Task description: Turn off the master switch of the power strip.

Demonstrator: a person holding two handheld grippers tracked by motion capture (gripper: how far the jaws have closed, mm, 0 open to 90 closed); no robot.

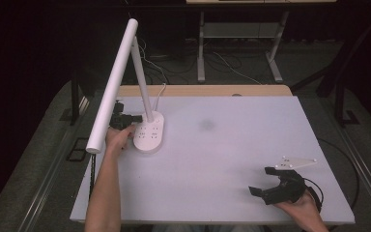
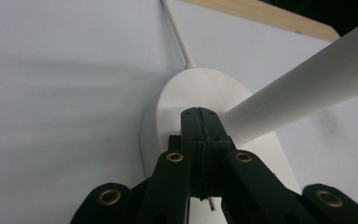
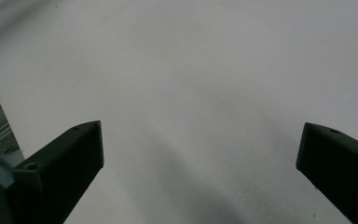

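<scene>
Item: lamp (image 1: 125, 82), white, one piece, standing at the far left of the table (image 1: 232, 145). Parts: oval base (image 1: 149, 133) with small marks on its top face, a thin stem (image 1: 142, 82) rising from the base's far end, and a long tube head (image 1: 113, 87) slanting out over the table's left edge. A white cord (image 1: 160, 92) runs off the back.

Your left gripper (image 1: 125, 118) sits at the base's left rim. In the left gripper view its jaws are pressed together with the tips (image 2: 199, 114) resting on top of the base (image 2: 191, 93), right where the stem (image 2: 307, 79) meets it; nothing shows between them. Whether they press a switch there is hard to make out from this angle.

Your right gripper (image 1: 270, 181) lies low at the near right of the table, well apart from the lamp, jaws spread wide over bare surface (image 3: 191, 93), holding nothing.

Handling, as a judgement: hard, smooth plastic, likely slippery to the jaws. The base probably carries most of the weight; the long head makes it top-heavy, so it may tip if you pull on the tube. Take hold low on the stem, just above the base, or steady the base rim. Mind the cord when you shift it
</scene>
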